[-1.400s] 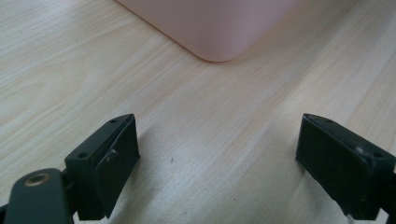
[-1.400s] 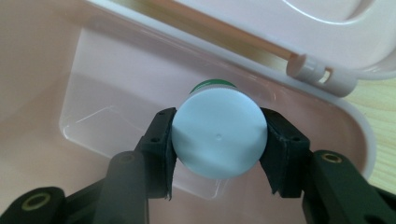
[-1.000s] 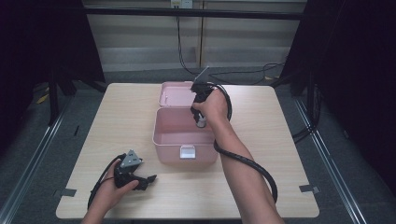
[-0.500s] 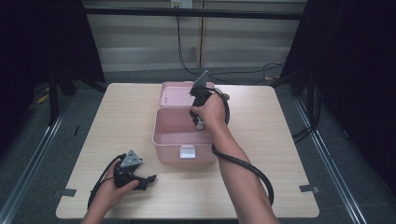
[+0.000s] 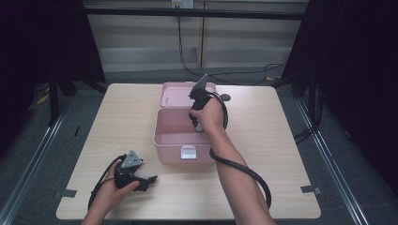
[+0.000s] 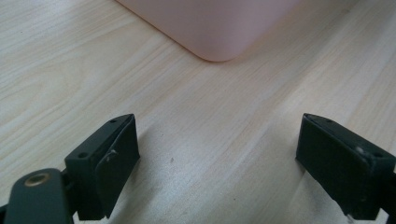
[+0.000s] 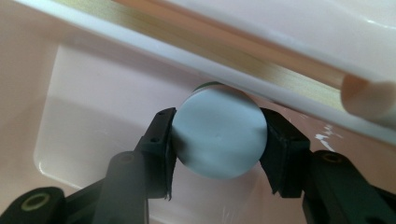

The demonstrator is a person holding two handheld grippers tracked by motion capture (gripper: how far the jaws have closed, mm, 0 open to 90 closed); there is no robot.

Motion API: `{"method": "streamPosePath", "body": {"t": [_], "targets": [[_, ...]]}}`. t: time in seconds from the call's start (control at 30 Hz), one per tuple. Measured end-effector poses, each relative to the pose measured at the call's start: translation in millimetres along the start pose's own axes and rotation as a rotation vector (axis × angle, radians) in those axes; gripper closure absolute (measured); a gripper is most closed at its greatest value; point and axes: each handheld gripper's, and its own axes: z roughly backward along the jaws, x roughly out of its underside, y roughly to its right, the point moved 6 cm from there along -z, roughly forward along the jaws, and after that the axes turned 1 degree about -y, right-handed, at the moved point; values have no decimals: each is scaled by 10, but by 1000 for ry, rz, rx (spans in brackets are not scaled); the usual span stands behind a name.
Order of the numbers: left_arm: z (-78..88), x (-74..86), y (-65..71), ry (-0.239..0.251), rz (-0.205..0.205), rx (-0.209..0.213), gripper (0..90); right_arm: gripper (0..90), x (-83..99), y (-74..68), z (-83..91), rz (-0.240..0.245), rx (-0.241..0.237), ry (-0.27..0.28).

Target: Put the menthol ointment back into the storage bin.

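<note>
A pink box stands open at the table's middle, its lid laid back behind it. My right gripper points down into the box near its back right corner. In the right gripper view its jaws are shut on a pale blue-grey round container, held over the box's pink floor just below the back rim. My left gripper rests on the table at the front left, open, with nothing between its fingers; the box's near corner lies ahead of it.
The box has a white latch on its front wall. Bare wooden table spreads to the right and left of the box. Cables trail from both grippers, one looping by the right forearm. Dark floor surrounds the table.
The right hand has shifted only slightly over the box's back part, still gripping the round container. The left hand has stayed where it was.
</note>
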Motion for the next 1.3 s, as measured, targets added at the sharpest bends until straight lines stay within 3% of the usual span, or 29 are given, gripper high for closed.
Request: {"method": "streamPosePath", "body": {"t": [0.7,1.3], "targets": [[-2,-4,-4,4,-7,-1,125,503,44,-53,-167,11,-12,2],[-3,-5,-4,4,-7,-1,125,497,51,-20,-186,-4,-19,5]]}}
